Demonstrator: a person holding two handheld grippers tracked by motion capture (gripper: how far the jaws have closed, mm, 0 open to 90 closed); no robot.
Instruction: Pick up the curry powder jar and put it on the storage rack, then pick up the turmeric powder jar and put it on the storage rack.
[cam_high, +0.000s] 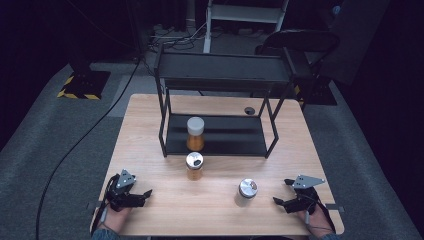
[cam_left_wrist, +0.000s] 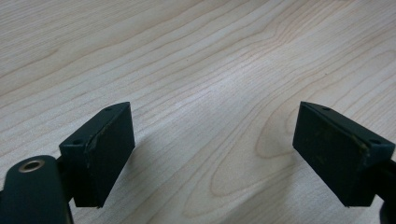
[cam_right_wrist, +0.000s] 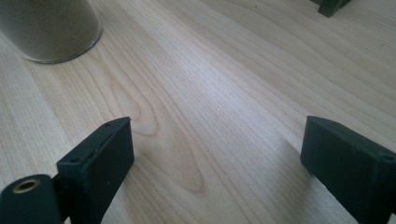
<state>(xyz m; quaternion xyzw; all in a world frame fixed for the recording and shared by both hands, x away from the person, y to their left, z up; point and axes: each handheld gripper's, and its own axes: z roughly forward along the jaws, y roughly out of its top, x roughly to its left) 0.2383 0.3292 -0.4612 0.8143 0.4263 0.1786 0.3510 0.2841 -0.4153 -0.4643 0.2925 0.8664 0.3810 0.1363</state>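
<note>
Black jaws of my left gripper (cam_high: 145, 196) and right gripper (cam_high: 280, 192): both spread wide, empty, low over pale wooden table (cam_high: 150, 120). Silver-lidded glass jar (cam_high: 246, 192) stands near right gripper; amber jar (cam_high: 194, 166) mid-table; white-capped amber jar (cam_high: 195, 133) on black metal rack (cam_high: 220, 137).

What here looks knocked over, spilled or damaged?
Nothing stands out. All three jars stand upright and capped: one on the rack's lower shelf, one just before it, one nearer the right hand-held gripper. The table shows no spill.

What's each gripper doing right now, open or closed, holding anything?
Left gripper: open, holding nothing.
Right gripper: open, holding nothing.
</note>
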